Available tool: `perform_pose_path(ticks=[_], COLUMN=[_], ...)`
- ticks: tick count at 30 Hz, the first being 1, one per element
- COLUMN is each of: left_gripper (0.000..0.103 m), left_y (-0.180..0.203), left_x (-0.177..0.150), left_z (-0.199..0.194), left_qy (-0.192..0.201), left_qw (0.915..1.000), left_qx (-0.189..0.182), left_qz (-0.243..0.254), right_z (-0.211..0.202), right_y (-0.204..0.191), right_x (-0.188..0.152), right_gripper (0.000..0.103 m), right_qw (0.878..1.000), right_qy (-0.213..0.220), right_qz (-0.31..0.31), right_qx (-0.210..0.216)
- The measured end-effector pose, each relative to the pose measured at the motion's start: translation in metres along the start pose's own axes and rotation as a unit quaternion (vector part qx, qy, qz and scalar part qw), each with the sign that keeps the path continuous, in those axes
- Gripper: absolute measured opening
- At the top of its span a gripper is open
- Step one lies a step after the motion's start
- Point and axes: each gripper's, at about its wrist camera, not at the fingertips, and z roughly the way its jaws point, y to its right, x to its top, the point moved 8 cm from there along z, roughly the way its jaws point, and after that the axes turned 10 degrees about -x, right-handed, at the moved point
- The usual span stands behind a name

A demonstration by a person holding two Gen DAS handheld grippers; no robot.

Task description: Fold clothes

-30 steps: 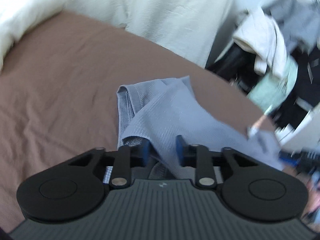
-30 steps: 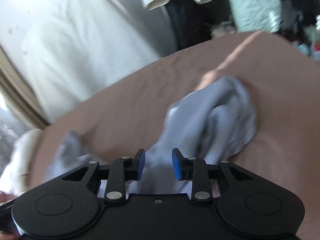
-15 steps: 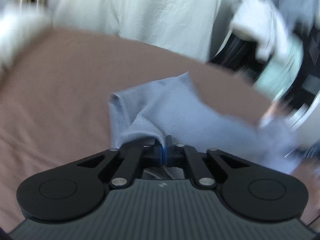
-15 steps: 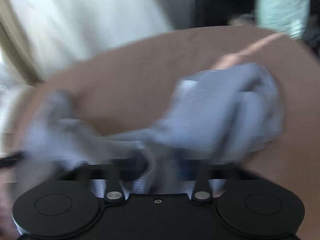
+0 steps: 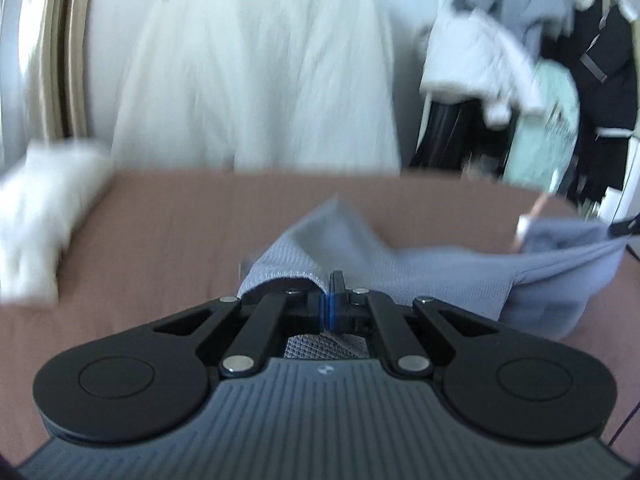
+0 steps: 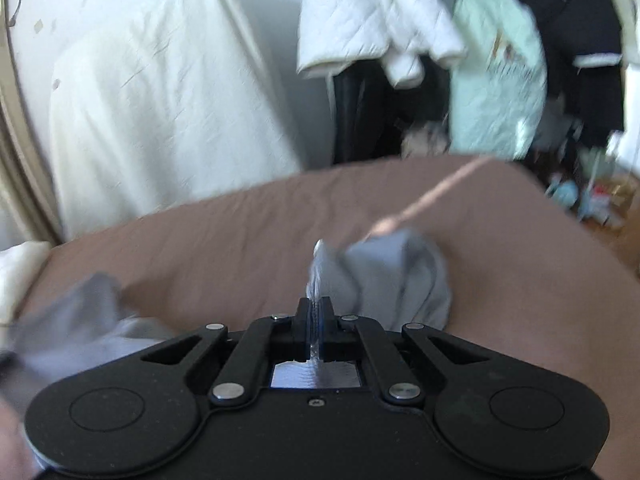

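Note:
A light blue-grey knit garment (image 5: 432, 268) lies bunched on the brown bed sheet (image 5: 168, 240). My left gripper (image 5: 331, 292) is shut on one edge of it, the cloth folding over the left finger and stretching away to the right. In the right wrist view my right gripper (image 6: 316, 312) is shut on another edge of the same garment (image 6: 392, 276), with a thin strip of fabric pinched between the pads. A crumpled lump of it hangs just beyond the fingertips, and another part trails off at the lower left. Both views are blurred.
A white sheet-covered shape (image 6: 160, 100) stands behind the bed. White bedding (image 5: 44, 216) lies at the bed's left edge. Hanging clothes, a white quilted jacket (image 6: 376, 20), a mint garment (image 6: 496, 80) and dark coats (image 6: 576, 40), crowd the back right. Small items litter the floor (image 6: 592, 200).
Both grippers went from open around the cloth to shut on it. They have risen, lifting the garment's edges off the sheet, and the view has tilted up toward the wall.

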Motion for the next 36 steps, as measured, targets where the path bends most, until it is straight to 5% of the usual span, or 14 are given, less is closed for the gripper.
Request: perform_pose_path(ticks=[3, 7, 10, 13, 16, 18, 20, 21, 22, 25, 28, 33, 36], left_gripper=[0.002, 0.002, 0.001, 0.002, 0.001, 0.001, 0.002, 0.003, 0.005, 0.026, 0.029, 0.030, 0.031], left_y=[-0.006, -0.009, -0.007, -0.008, -0.019, -0.026, -0.031, -0.036, -0.041, -0.063, -0.079, -0.100, -0.105], left_x=[-0.010, -0.014, 0.001, 0.050, 0.135, 0.199, 0.253, 0.269, 0.282, 0.269, 0.208, 0.084, 0.033], left_z=[0.009, 0.026, 0.033, 0.038, 0.051, 0.056, 0.058, 0.065, 0.074, 0.107, 0.097, 0.060, 0.036], left_qy=[-0.030, -0.076, -0.070, -0.031, 0.037, 0.102, 0.176, 0.188, 0.192, 0.089, 0.052, -0.023, -0.056], left_qw=[0.9987, 0.9957, 0.9967, 0.9963, 0.9926, 0.9801, 0.9590, 0.9554, 0.9540, 0.9724, 0.9841, 0.9922, 0.9961], left_qx=[-0.018, 0.047, 0.030, 0.029, 0.053, 0.097, 0.154, 0.167, 0.176, 0.177, 0.139, 0.107, 0.068], left_qz=[-0.038, 0.024, 0.026, 0.074, 0.103, 0.139, 0.160, 0.155, 0.148, 0.123, 0.098, 0.061, -0.006], right_z=[0.008, 0.037, 0.065, 0.076, 0.082, 0.081, 0.080, 0.084, 0.090, 0.095, 0.092, 0.090, 0.093], right_y=[0.000, 0.008, 0.006, -0.019, -0.053, -0.079, -0.103, -0.110, -0.113, -0.104, -0.079, -0.019, 0.015], right_x=[-0.006, -0.018, -0.012, 0.046, 0.133, 0.187, 0.229, 0.240, 0.247, 0.231, 0.174, 0.075, 0.034], right_gripper=[0.002, 0.002, 0.003, 0.003, 0.003, 0.003, 0.015, 0.028, 0.057, 0.063, 0.063, 0.063, 0.063], right_qw=[1.000, 0.998, 0.997, 0.998, 0.997, 0.989, 0.978, 0.977, 0.979, 0.984, 0.992, 0.998, 0.999], right_qy=[-0.018, -0.055, -0.072, -0.027, 0.058, 0.129, 0.183, 0.182, 0.172, 0.152, 0.094, 0.023, -0.011], right_qz=[-0.008, 0.003, 0.004, -0.017, -0.041, -0.046, -0.022, -0.007, 0.011, 0.043, 0.035, 0.015, 0.026], right_qx=[0.000, 0.010, 0.023, 0.051, 0.039, 0.047, 0.093, 0.109, 0.108, 0.081, 0.081, 0.050, 0.026])
